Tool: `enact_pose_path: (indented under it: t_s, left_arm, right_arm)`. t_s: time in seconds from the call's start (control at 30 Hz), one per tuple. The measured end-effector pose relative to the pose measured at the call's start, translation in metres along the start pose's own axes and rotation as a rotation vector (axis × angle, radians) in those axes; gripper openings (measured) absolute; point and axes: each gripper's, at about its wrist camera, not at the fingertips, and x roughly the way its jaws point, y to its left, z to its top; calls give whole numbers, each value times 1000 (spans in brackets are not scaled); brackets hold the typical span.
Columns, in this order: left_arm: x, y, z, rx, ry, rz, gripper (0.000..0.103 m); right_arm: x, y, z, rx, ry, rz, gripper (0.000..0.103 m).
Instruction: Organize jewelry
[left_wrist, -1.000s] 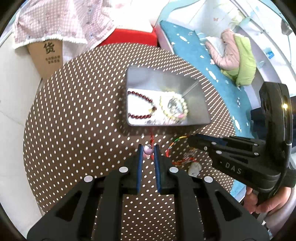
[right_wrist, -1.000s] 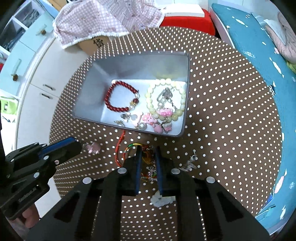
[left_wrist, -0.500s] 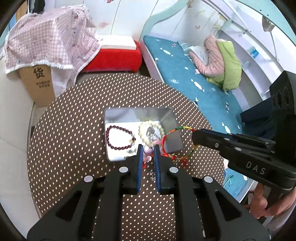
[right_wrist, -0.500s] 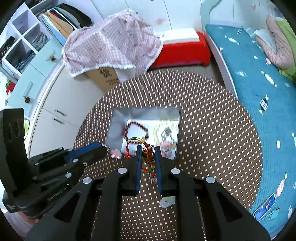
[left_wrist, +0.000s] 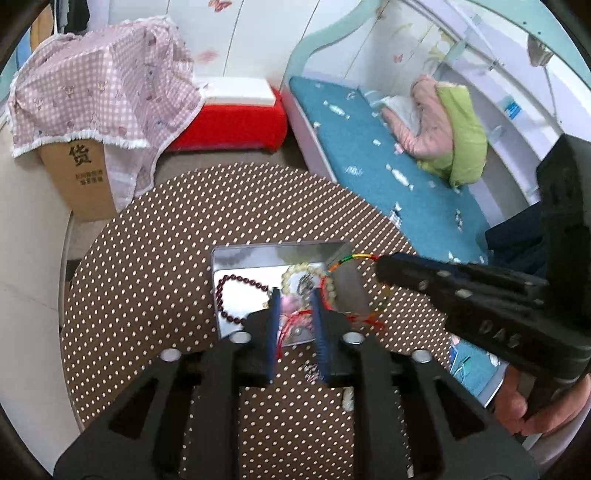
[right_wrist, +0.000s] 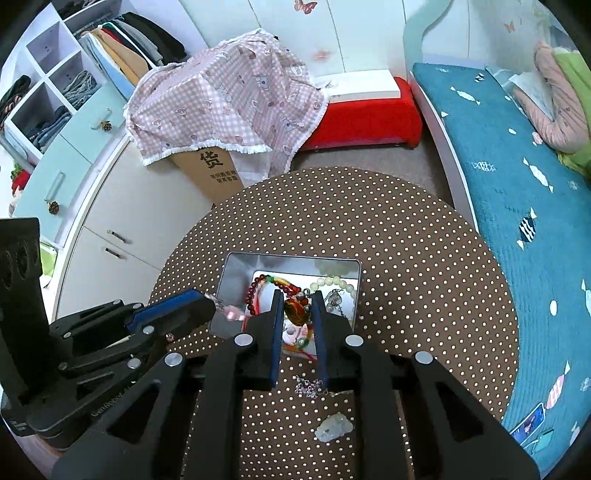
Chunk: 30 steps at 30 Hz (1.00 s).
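A silver metal tin sits on the round brown dotted table and holds a dark red bead bracelet, a pale bead bracelet and small charms. My left gripper is shut on a pink charm on a red cord, held above the tin's near edge. My right gripper is shut on a multicoloured cord bracelet with an amber pendant, also lifted over the tin. Its cord loop shows in the left wrist view.
On the table near me lie a pale jade-like charm and a small sparkly chain. Beyond the table stand a cardboard box under a pink checked cloth, a red bench, white cabinets and a teal bed.
Both grippers have risen well off the table with their jewelry, and now hang over the tin. The table and tin look smaller and farther away.
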Motion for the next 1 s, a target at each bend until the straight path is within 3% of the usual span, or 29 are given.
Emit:
enact_pose_path:
  t_s: [0.23, 0.67, 1.0]
  left_arm:
    - [10, 7, -12, -19, 38, 3, 25]
    - [23, 4, -55, -42, 136, -30, 27]
    - [62, -6, -83, -74, 249, -68, 27]
  right_arm:
    - [0, -20, -9, 46, 26, -44, 31]
    - [7, -48, -44, 146, 109, -84, 40]
    - [27, -64, -76, 166, 204, -101, 45]
